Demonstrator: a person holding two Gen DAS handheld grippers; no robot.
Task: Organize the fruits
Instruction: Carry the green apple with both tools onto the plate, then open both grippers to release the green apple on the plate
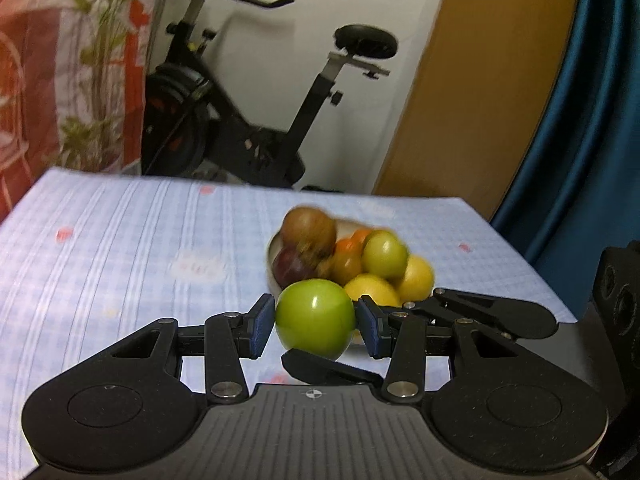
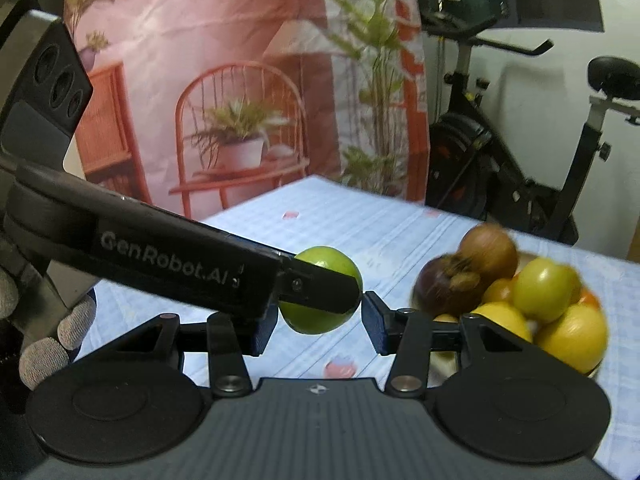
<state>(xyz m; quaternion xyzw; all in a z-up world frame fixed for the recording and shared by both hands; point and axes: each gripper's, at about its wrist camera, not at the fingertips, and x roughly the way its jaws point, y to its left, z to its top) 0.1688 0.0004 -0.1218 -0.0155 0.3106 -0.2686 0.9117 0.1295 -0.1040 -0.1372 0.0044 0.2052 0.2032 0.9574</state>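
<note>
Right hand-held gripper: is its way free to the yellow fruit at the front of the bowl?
Probably yes: the yellow fruit lies exposed just beyond the right hand-held gripper, whose jaws hold nothing; the left hand-held gripper crosses elsewhere.

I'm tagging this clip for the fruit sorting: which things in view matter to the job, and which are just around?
Job:
green apple, pinched by the left gripper
right gripper
bowl of mixed fruit

Just around:
exercise bike
printed backdrop
checked tablecloth

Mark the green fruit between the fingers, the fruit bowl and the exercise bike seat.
green fruit [image 1: 315, 322], left wrist view, middle of its front face.
fruit bowl [image 1: 273, 249], left wrist view, bare left rim.
exercise bike seat [image 1: 366, 42], left wrist view, centre of the saddle.
</note>
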